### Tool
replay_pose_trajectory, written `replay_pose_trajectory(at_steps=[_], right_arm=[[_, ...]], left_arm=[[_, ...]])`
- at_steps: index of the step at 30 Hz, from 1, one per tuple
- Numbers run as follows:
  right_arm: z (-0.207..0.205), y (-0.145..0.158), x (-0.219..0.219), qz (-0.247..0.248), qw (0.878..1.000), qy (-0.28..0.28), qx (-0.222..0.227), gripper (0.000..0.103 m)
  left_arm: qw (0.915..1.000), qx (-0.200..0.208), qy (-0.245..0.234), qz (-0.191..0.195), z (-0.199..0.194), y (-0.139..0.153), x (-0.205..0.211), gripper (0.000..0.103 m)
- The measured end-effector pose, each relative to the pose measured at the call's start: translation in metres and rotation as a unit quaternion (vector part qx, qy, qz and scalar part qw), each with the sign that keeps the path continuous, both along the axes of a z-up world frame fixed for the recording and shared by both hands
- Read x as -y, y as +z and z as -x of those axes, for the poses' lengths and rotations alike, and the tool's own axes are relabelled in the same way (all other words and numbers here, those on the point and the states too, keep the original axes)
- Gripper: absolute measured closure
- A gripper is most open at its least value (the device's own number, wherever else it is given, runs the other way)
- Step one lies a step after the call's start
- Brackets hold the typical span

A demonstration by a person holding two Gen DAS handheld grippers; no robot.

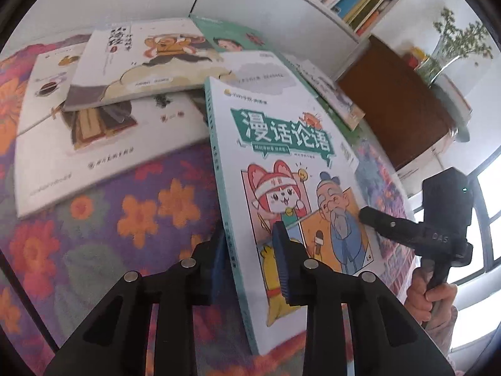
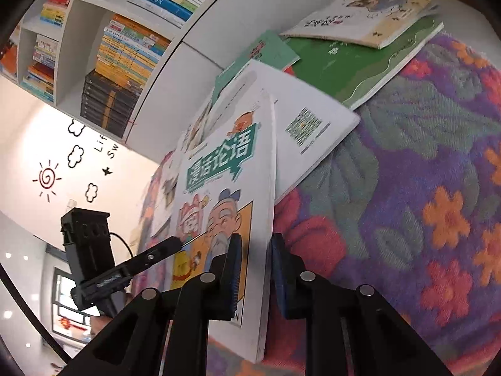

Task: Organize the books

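Flowered cloth [image 1: 134,206] in purple, orange and red covers the surface under everything, and a white bookshelf [image 2: 78,72] packed with stacked books stands against the wall behind it.

At the far left of the left wrist view, a loose pile of large white picture books [image 1: 103,144] lies flat on the cloth, with a smaller white book showing a cartoon monkey figure [image 1: 141,65] resting on top of the pile. To the right of them the white comic book with a teal title banner and a bearded old man on its cover [image 1: 291,194] is lifted off the cloth and tilted, its teal spine turned toward the pile. The left gripper [image 1: 250,266] is clenched on the book's lower edge near the spine: one blue pad lies on the front cover, the other sits behind the spine side. Further right, the right gripper [image 1: 363,213] pinches the book's lower right corner, with a hand [image 1: 432,300] on its handle below.

From the right wrist view, the left gripper [image 2: 175,244] shows at the left, its tip on the cover. The comic book [image 2: 225,188] stands edge-on between the right gripper's [image 2: 256,269] blue pads, which are closed on that thin edge. Right of it, a green book [image 2: 360,65] lies flat under a pale illustrated one [image 2: 369,15].
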State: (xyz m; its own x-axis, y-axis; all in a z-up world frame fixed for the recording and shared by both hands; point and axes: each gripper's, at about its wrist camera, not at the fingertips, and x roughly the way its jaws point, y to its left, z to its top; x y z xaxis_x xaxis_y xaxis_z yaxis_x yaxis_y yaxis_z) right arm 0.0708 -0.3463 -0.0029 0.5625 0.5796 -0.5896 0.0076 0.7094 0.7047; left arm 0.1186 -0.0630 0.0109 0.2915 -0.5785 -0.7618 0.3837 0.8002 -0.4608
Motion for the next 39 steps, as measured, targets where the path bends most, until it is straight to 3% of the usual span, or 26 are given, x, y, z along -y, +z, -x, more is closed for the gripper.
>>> replay_pose_trajectory(at_steps=[7, 13, 23, 26, 28, 32, 39], right_arm=[[0.022, -0.001, -0.018, 0.011, 0.998, 0.048, -0.026, 0.084], [0.006, -0.007, -0.012, -0.014, 0.999, 0.033, -0.025, 0.084], [0.015, 0.023, -0.03, 0.049, 0.998, 0.046, 0.01, 0.088], [0.021, 0.04, -0.045, 0.108, 0.992, 0.064, 0.025, 0.088], [0.022, 0.045, -0.052, 0.116, 0.99, 0.077, 0.028, 0.088], [0.029, 0.055, -0.063, 0.139, 0.985, 0.095, 0.043, 0.088], [0.035, 0.065, -0.075, 0.117, 0.982, 0.124, 0.078, 0.087]], left_arm=[[0.9993, -0.029, -0.022, -0.012, 0.011, -0.001, -0.012, 0.077], [0.9995, -0.027, -0.009, -0.012, -0.008, -0.001, -0.006, 0.076], [0.9979, 0.01, -0.036, -0.053, 0.008, 0.02, 0.002, 0.078], [0.9962, 0.026, -0.051, -0.065, 0.016, 0.029, 0.004, 0.078], [0.9945, 0.041, -0.054, -0.08, 0.02, 0.033, 0.004, 0.078], [0.9965, 0.027, -0.052, -0.059, 0.019, 0.036, -0.007, 0.078], [0.9975, 0.028, -0.055, -0.033, 0.02, 0.046, -0.029, 0.078]])
